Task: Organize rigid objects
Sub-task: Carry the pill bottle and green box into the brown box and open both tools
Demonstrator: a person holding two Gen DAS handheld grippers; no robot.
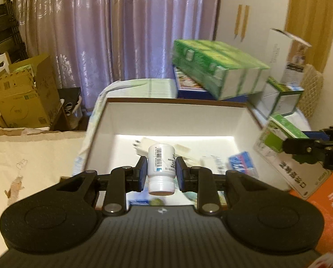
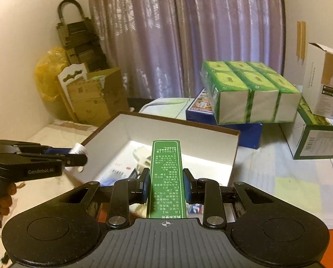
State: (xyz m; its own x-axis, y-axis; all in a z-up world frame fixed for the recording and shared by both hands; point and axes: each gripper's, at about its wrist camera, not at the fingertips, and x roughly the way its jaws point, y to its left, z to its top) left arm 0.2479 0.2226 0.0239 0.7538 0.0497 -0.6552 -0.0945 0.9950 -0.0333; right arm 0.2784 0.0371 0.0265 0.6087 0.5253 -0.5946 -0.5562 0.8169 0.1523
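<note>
**Two items gripped, both over the tray**

Two grippers are loaded. Your left gripper (image 1: 161,172) is clamped on a white bottle (image 1: 161,169), pads on its sides, cap end toward the camera, barcode facing up. Your right gripper (image 2: 165,186) is clamped on a flat green box (image 2: 165,178), held on its narrow edges with the long axis running away from you. Both jaws stand narrow, set by the width of what they hold.

Position: both items hang above the near edge of the open white tray (image 1: 211,114), neither touching it. Tray floor already holds a few items: a blue-and-white packet (image 1: 242,164) at right, pale items mid-floor, too blurred to name.

Judgement: step in hand is carry-and-place into the tray.

Notes for doing it well:
- Slow down before you release; the frames are motion-blurred.
- Pick a bare patch for each. Far right floor looks freest for the box; the bottle likely fits at left.
- Lower the bottle until it nearly rests on the floor; dropped on its side it may roll.
- Lay the box flat, parallel to a wall.
- Keep the grippers apart, and place one item at a time.
</note>
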